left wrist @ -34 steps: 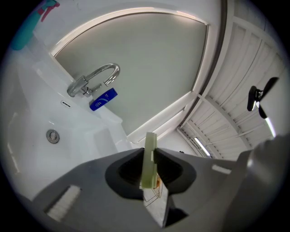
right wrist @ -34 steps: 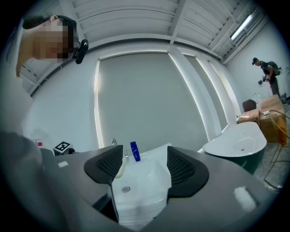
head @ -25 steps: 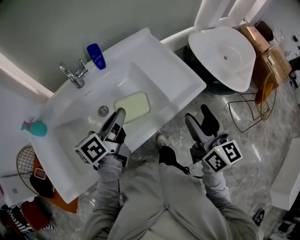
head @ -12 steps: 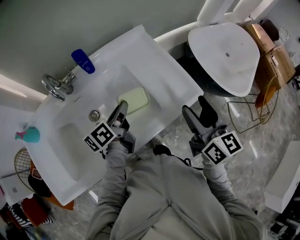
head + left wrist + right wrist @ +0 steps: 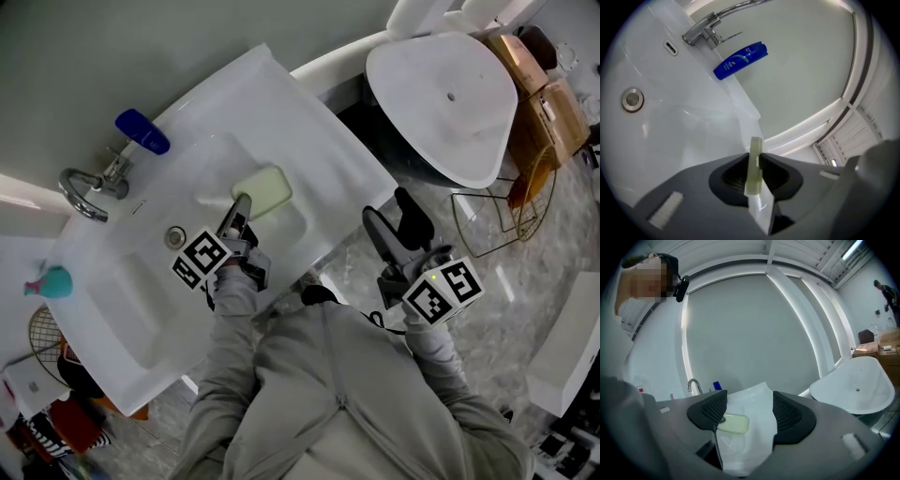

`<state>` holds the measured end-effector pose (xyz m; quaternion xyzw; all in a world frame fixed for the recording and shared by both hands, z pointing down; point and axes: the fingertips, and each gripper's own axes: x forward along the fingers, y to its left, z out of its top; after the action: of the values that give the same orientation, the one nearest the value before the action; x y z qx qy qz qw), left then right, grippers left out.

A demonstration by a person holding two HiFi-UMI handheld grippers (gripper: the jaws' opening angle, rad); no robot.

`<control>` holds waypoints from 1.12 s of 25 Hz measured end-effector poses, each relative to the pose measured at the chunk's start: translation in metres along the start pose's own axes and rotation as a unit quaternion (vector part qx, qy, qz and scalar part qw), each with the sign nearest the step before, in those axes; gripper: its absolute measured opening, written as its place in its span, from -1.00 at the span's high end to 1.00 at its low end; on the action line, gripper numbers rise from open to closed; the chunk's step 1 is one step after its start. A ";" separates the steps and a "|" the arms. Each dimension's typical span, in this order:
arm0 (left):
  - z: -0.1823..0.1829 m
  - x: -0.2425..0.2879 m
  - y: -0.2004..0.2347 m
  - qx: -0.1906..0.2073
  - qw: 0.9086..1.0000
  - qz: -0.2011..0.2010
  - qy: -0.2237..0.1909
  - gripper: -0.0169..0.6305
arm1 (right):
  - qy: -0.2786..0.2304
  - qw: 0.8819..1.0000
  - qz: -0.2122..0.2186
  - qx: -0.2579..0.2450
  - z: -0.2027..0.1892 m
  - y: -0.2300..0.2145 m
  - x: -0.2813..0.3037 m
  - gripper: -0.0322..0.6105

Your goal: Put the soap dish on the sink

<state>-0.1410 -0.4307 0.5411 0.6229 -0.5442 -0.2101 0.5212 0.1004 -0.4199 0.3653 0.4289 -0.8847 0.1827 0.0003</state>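
The pale yellow-green soap dish (image 5: 263,190) hangs over the right part of the white sink (image 5: 319,141), inside the basin's outline. My left gripper (image 5: 242,204) is shut on its near edge. In the left gripper view the dish (image 5: 753,164) shows edge-on, pinched between the dark pads of the left gripper (image 5: 754,174). Whether the dish touches the basin I cannot tell. My right gripper (image 5: 387,208) stays open off the sink's front corner, over the floor. The right gripper view shows the dish (image 5: 733,423) beyond the right gripper's (image 5: 749,411) spread jaws.
A chrome faucet (image 5: 89,186) and a blue bottle (image 5: 142,131) stand at the sink's back rim, with the drain (image 5: 174,236) left of the dish. A teal object (image 5: 47,279) sits far left. A white tub (image 5: 441,103), wire stand (image 5: 497,220) and cardboard boxes (image 5: 548,103) are at the right.
My left gripper has carried the dish away from the drain, toward the basin's right side, and lower. The right gripper has shifted a little and kept its jaws apart.
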 end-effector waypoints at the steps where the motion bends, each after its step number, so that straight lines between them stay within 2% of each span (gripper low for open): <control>1: -0.001 0.003 0.002 -0.005 1.000 0.001 0.001 0.57 | 0.000 1.000 -0.001 0.002 0.000 -0.003 0.000 -0.06; 6: -0.001 0.016 0.004 -0.016 1.000 -0.002 0.003 0.57 | 0.000 1.000 -0.004 0.008 0.000 -0.012 0.005 -0.06; 17: -0.009 0.037 0.003 0.019 1.000 -0.005 0.016 0.57 | 0.001 1.000 -0.011 0.026 -0.005 -0.027 0.006 -0.06; 21: -0.014 0.042 0.003 0.049 0.998 0.004 0.028 0.54 | 0.001 0.999 -0.010 0.032 -0.006 -0.029 0.007 -0.06; 23: -0.018 0.045 0.002 0.072 0.997 0.008 0.038 0.42 | 0.001 0.999 -0.010 0.034 -0.007 -0.030 0.007 -0.06; 28: -0.031 0.056 -0.007 0.133 0.989 0.008 0.070 0.29 | 0.001 0.999 -0.013 0.039 -0.010 -0.034 0.007 -0.06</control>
<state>-0.0944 -0.4687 0.5629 0.6953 -0.5346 -0.0877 0.4723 0.1200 -0.4417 0.3865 0.4400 -0.8711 0.2176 -0.0129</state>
